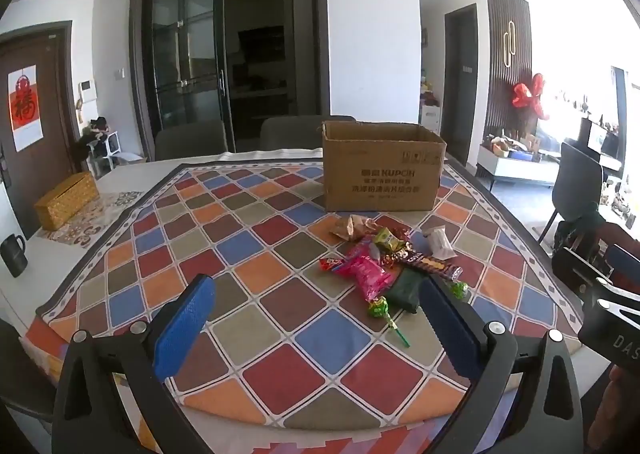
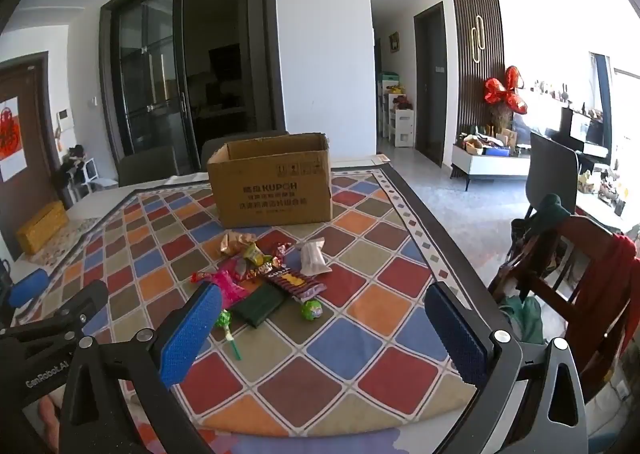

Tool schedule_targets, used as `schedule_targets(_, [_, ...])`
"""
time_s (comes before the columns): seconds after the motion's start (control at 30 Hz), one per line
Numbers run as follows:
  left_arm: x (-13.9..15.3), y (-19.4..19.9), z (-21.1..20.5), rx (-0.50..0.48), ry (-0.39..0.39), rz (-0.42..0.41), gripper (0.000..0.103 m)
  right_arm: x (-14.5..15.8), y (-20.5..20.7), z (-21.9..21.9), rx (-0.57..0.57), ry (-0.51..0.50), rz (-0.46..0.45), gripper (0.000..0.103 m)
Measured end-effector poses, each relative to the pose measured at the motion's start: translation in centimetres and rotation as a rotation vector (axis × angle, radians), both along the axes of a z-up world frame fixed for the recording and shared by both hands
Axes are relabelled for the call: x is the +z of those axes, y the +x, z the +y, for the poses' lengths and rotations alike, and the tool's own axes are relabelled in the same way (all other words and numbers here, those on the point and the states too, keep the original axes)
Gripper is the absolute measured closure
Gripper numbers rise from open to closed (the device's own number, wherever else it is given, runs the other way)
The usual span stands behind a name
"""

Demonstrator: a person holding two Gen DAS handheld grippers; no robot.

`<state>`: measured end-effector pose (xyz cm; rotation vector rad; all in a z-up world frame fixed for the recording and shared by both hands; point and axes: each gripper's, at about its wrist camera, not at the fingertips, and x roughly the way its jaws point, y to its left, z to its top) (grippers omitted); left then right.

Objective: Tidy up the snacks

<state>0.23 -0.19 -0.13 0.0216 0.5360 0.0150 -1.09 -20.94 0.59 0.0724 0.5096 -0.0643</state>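
Observation:
A pile of snacks (image 1: 384, 262) lies on the chequered tablecloth, also in the right wrist view (image 2: 268, 274): a pink packet (image 1: 366, 274), a dark green packet (image 1: 404, 288), a brown wafer bar (image 1: 432, 264), a white sachet (image 1: 438, 242) and green lollipops (image 1: 380, 308). An open cardboard box (image 1: 382, 169) stands behind the pile, also in the right wrist view (image 2: 274, 179). My left gripper (image 1: 316, 318) is open and empty, in front of the pile. My right gripper (image 2: 324, 330) is open and empty, just right of the pile.
A yellow tissue box (image 1: 66, 199) and a black mug (image 1: 14, 256) sit at the table's left. Grey chairs (image 1: 190, 141) stand behind the table. A wooden chair (image 2: 576, 274) with clothes stands off the right edge. The other gripper shows at right (image 1: 600, 294).

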Motion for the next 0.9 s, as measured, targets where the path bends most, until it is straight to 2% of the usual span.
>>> schedule_targets(0.9, [0.09,-0.07,0.17,0.001,-0.004,-0.006,0.0,-0.14,0.11,0.04,0.002,0.001,0.007,0.0])
